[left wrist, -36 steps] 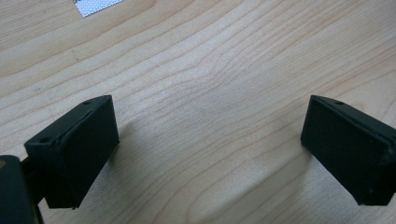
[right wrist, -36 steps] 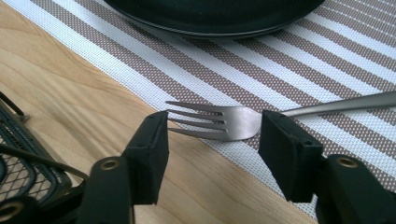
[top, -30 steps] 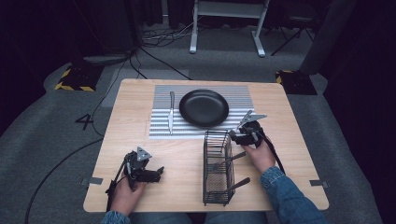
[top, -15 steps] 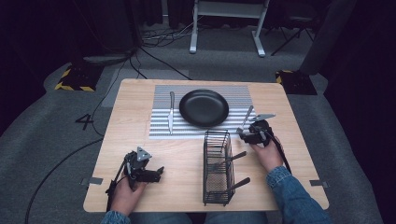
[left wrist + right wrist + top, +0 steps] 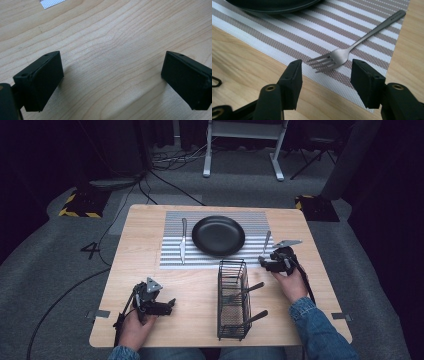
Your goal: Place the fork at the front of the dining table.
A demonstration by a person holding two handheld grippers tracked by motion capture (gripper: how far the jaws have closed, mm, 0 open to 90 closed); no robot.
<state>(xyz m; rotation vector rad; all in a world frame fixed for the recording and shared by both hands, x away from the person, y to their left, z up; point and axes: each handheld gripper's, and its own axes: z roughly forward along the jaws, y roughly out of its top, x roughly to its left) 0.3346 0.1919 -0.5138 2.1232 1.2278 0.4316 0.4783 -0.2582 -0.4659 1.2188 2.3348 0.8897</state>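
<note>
A silver fork lies flat on the striped placemat, tines toward me, handle running away to the upper right. My right gripper stands open just short of the tines, with nothing between its jaws. From above, the fork rests right of the black plate, and the right gripper sits at the mat's near right corner. A knife lies on the mat left of the plate. My left gripper rests open on bare wood near the front left.
A black wire basket stands at the front centre between my hands, with dark-handled utensils poking out to its right. The plate's rim lies beyond the right gripper. A corner of the placemat shows far ahead of the left gripper.
My right hand has shifted slightly right and back, so the fork now lies in plain sight on the mat ahead of the jaws. The left gripper has stayed put.
</note>
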